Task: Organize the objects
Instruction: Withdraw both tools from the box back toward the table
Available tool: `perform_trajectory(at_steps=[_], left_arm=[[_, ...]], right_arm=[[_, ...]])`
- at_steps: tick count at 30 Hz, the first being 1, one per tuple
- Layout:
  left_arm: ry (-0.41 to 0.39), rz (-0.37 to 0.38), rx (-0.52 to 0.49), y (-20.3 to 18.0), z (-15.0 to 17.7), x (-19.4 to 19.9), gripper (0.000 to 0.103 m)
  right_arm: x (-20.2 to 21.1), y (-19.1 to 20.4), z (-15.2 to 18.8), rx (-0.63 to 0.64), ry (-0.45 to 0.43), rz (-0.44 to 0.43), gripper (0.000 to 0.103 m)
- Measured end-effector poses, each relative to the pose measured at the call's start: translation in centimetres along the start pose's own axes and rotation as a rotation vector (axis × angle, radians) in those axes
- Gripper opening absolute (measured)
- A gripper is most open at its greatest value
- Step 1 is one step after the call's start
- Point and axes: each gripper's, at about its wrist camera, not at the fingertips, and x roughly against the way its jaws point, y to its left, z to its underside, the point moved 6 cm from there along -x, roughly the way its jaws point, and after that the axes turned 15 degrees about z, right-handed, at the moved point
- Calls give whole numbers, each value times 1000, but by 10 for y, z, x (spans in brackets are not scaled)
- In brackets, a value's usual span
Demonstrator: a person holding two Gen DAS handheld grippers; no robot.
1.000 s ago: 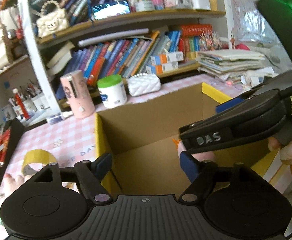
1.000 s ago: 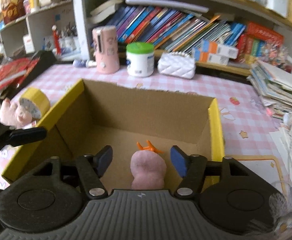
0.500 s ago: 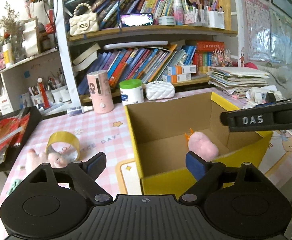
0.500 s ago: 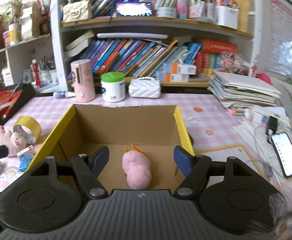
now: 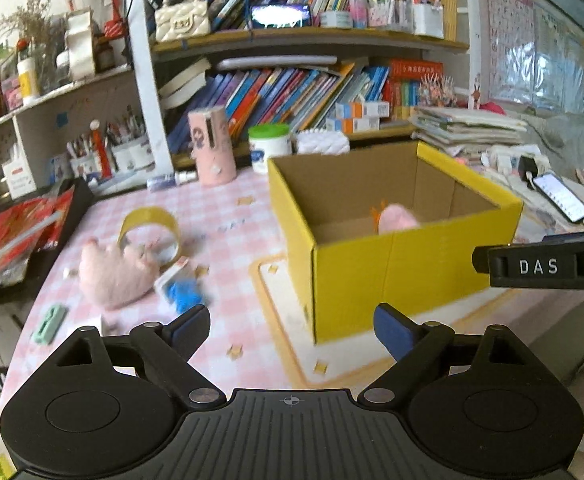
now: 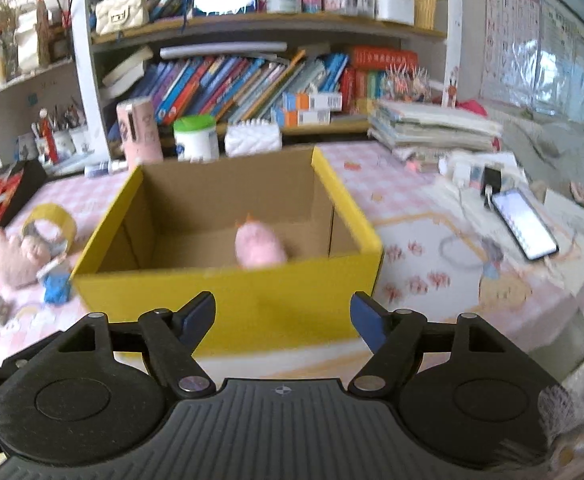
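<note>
- Judging progress, I counted one pink plush (image 6: 259, 249) already inside the yellow box (image 6: 228, 300);
- pig toy (image 5: 114, 272), tape ring (image 5: 150, 226), blue piece (image 5: 184, 294) lay unsorted on the worktop (image 5: 244, 240);
- left tongs (image 5: 290, 326) stood released and empty; right tongs (image 6: 283, 316) were opening, empty.

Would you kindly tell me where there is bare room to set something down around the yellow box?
Free: the box floor beside the pink plush, and the checked cloth between the tape roll and the yellow box. Crowded: the left, where the plush pig, blue toy and green clip cluster, and the right around the phone.
</note>
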Motion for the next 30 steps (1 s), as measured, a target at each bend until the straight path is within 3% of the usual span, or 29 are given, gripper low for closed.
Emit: perform_trajectory(at_steps=[17, 30], left_arm=[[90, -42, 72, 37, 54, 45, 91], [92, -95, 117, 68, 74, 77, 91]], right_arm=[[38, 60, 70, 88, 147, -89, 77], [59, 101, 84, 138, 151, -159, 78]])
